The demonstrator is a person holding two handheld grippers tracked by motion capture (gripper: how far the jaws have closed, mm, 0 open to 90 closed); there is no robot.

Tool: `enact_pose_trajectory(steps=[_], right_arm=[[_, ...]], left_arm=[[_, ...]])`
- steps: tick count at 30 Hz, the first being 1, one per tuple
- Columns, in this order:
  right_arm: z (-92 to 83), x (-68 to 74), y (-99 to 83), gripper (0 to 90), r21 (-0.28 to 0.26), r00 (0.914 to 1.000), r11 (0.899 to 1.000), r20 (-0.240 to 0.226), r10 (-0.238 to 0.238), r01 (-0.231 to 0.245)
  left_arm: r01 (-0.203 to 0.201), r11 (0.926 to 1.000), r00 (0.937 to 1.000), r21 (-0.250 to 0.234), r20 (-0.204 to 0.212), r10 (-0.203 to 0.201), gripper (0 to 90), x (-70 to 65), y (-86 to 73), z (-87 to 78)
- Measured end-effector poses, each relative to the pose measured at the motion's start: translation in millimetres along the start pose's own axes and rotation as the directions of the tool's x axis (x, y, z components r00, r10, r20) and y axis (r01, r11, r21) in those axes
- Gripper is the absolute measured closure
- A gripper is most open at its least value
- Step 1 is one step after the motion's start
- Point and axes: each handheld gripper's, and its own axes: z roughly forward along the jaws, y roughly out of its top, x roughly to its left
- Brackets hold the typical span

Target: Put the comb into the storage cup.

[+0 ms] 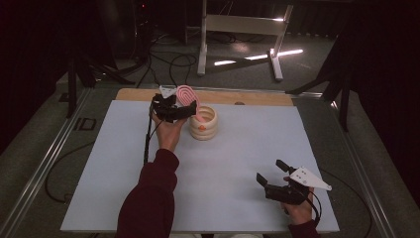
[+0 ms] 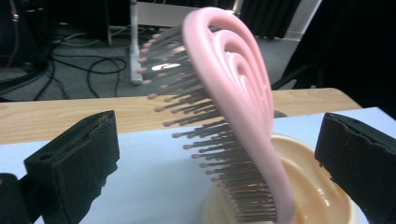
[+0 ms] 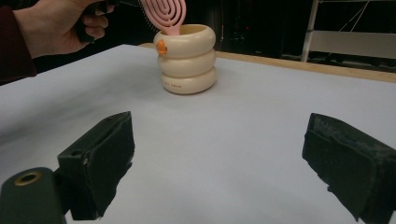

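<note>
A pink hairbrush stands handle-down in a cream ringed cup at the far middle of the table. My left gripper is at the brush head, open. In the left gripper view its black jaws stand wide on either side of the brush, touching neither it nor the cup's rim. My right gripper rests open near the front right of the table, with nothing between its jaws. The right gripper view looks across at the cup, the brush and the left hand.
A pale mat covers the table, with a wooden strip along its far edge. Metal rails run beside the table. A white stand and cables are on the floor behind.
</note>
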Motion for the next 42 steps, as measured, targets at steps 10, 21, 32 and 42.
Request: enact_pose_trajectory(steps=[10, 21, 32, 42], right_arm=[[0.2, 0.2, -0.1, 9.0, 0.0, 1.0, 1.0, 0.0, 0.0, 0.0], [0.1, 0.6, -0.2, 9.0, 0.0, 1.0, 1.0, 0.001, 0.0, 0.0], [0.5, 1.0, -0.5, 9.0, 0.003, 1.0, 1.0, 0.002, -0.003, 0.003], [1.1, 1.5, -0.7, 9.0, 0.007, 1.0, 1.0, 0.002, -0.006, 0.006]], left_arm=[[-0.034, 0.9994, 0.9994, 0.003, 0.011, 0.034, 0.3, 2.1, 1.3, -8.0], [-0.077, 0.997, 0.9963, 0.005, 0.039, 0.077, 0.3, 5.5, 3.9, -19.3], [-0.089, 0.996, 0.9926, -0.009, 0.081, 0.09, 0.3, 12.8, 5.6, -37.9], [-0.167, 0.9857, 0.9806, -0.019, 0.101, 0.168, 0.3, 16.4, 1.1, -60.6]])
